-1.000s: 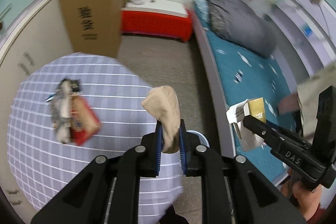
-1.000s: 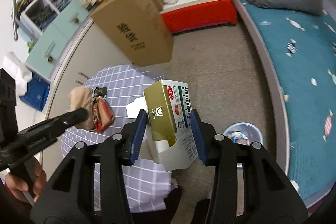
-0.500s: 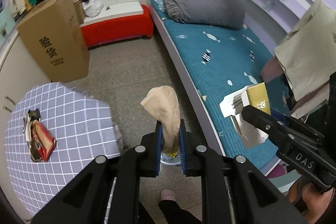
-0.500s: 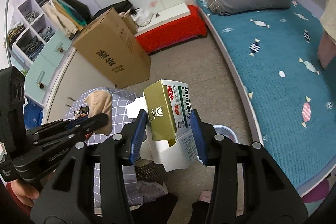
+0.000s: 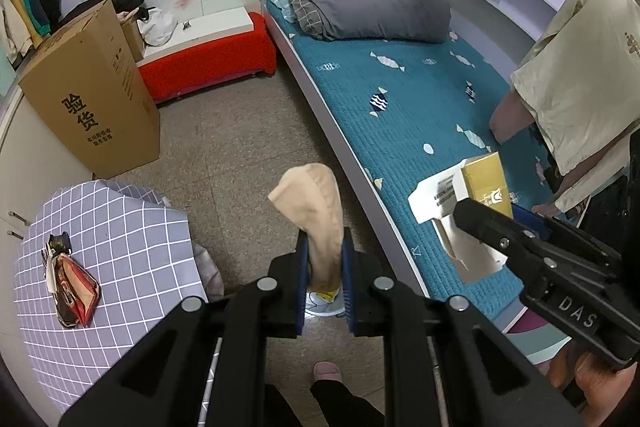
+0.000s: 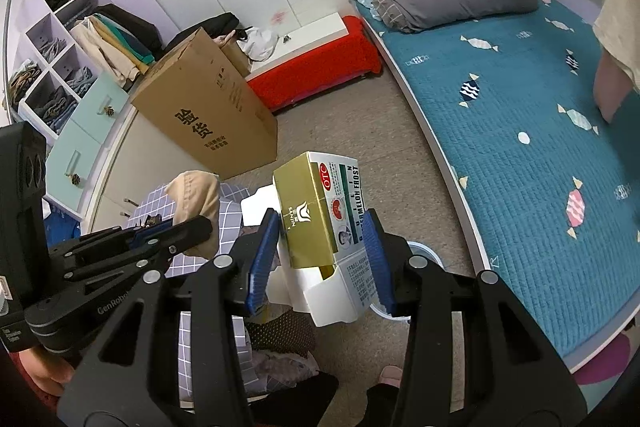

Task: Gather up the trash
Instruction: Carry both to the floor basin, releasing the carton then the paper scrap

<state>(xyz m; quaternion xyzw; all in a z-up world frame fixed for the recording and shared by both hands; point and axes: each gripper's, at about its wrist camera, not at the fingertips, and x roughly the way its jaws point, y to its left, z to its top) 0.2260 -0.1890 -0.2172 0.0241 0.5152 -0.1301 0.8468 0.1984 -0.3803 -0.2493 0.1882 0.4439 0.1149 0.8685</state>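
Both my grippers have swung off the checked table (image 5: 120,235) toward the bin (image 6: 424,255) by the bed — left gripper (image 5: 323,263) clamped on a beige wad (image 5: 316,203), right gripper (image 6: 320,255) on an opened medicine box (image 6: 320,211). I'm mid-carry; next I'd centre each over the bin's rim, release, then return for the red wrapper (image 5: 74,287) on the table.

Your right gripper (image 6: 320,255) clamps the gold-and-white medicine box (image 6: 320,219) above the floor; your left gripper (image 6: 196,227) pinches a beige cloth (image 6: 196,197).
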